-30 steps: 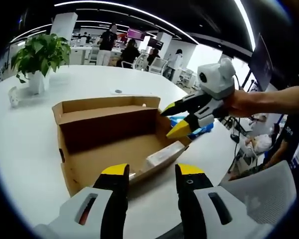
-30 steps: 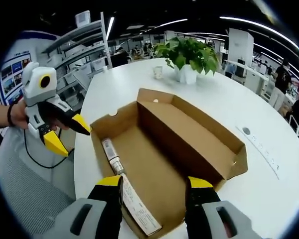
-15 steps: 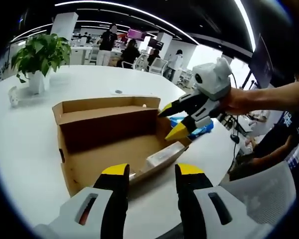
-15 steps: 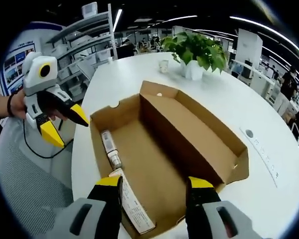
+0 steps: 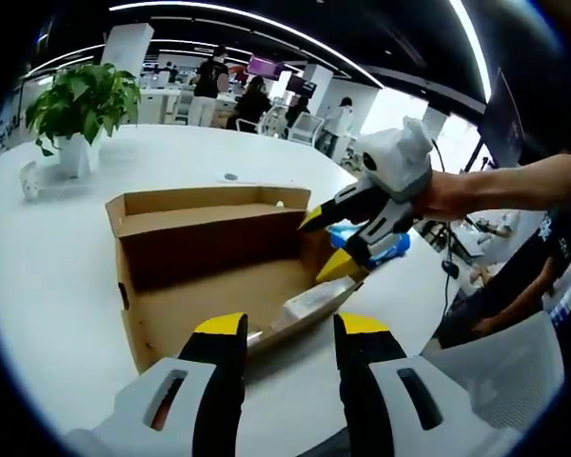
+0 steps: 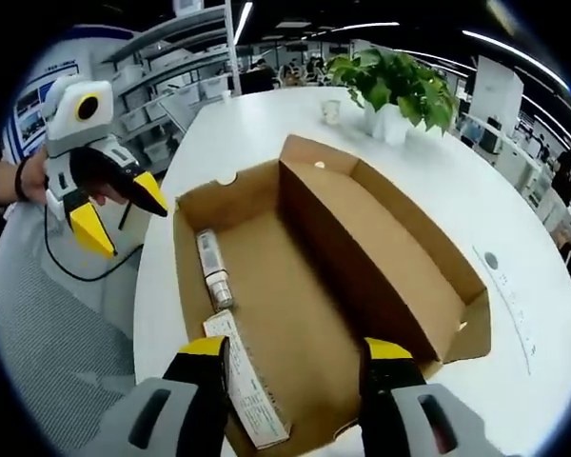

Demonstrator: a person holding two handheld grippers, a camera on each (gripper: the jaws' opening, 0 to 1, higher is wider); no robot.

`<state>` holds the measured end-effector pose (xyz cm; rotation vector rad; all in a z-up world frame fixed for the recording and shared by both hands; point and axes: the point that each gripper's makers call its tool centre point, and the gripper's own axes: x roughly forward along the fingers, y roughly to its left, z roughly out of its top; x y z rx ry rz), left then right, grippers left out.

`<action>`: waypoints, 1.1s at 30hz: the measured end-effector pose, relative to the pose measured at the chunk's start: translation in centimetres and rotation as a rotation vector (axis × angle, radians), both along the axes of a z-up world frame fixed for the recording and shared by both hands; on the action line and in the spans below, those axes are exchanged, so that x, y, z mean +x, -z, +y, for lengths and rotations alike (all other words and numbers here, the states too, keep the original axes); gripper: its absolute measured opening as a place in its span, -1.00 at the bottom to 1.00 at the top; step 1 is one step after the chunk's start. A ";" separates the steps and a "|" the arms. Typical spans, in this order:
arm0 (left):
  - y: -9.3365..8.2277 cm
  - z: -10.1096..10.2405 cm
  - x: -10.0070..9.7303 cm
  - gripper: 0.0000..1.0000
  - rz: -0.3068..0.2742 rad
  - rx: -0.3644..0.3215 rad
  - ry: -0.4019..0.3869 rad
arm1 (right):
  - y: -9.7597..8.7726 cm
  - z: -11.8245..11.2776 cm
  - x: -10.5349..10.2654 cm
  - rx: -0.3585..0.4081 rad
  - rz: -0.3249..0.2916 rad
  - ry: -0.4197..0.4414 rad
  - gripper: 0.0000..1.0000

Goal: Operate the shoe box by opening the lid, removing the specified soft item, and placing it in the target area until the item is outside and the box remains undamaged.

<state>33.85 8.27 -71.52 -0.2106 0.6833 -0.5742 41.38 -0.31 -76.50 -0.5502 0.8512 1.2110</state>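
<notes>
Both views look down, close, from opposite ends — sharing the open box (image 5: 209, 267) (image 6: 333, 267).

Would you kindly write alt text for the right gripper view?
An open cardboard box lies on a white table, seen over the open right gripper. The left gripper, also open, hovers beside the box, and a potted plant stands beyond.

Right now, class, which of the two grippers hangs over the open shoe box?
The right gripper: its yellow tips hang over the shoe box's far end, by the blue item. The left gripper stays outside its near wall.
</notes>
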 end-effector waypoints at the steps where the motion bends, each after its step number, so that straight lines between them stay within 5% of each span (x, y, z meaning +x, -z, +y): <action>1: 0.0 0.1 0.0 -0.27 0.001 -0.002 -0.003 | 0.2 0.0 -0.1 -0.007 0.003 -0.007 0.10; 16: 0.2 0.1 0.2 -0.27 0.006 -0.008 -0.003 | 2.8 0.0 -1.0 -0.092 0.057 -0.131 0.28; 28: 0.2 0.1 0.2 -0.27 0.008 -0.010 -0.007 | 2.5 -1.1 0.5 -0.084 0.038 -0.035 0.35; 33: 0.1 -0.1 0.1 -0.27 0.008 -0.009 -0.003 | 2.3 -0.9 0.7 -0.086 0.011 -0.073 0.28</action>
